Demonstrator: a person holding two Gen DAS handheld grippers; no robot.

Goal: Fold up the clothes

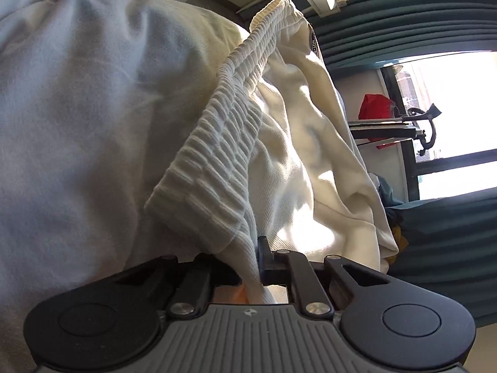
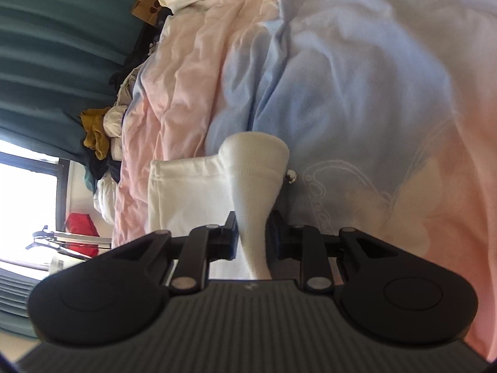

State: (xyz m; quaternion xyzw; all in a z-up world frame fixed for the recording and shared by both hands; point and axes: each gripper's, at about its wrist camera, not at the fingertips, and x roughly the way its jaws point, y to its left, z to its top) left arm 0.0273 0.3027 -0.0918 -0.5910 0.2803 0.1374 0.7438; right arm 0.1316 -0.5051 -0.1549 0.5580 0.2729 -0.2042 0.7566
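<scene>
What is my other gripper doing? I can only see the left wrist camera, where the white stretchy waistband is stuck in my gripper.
Observer: The right gripper pinches a bunched white ribbed fabric end, which stands up from between its jaws.
Operator: What's under it?
Observer: A pastel blue and pink bedsheet, rumpled, with a white line drawing on it just right of the gripper.
Operator: What else is over there?
Observer: A brown paper bag with handles, against the green curtain beyond the bed.
</scene>
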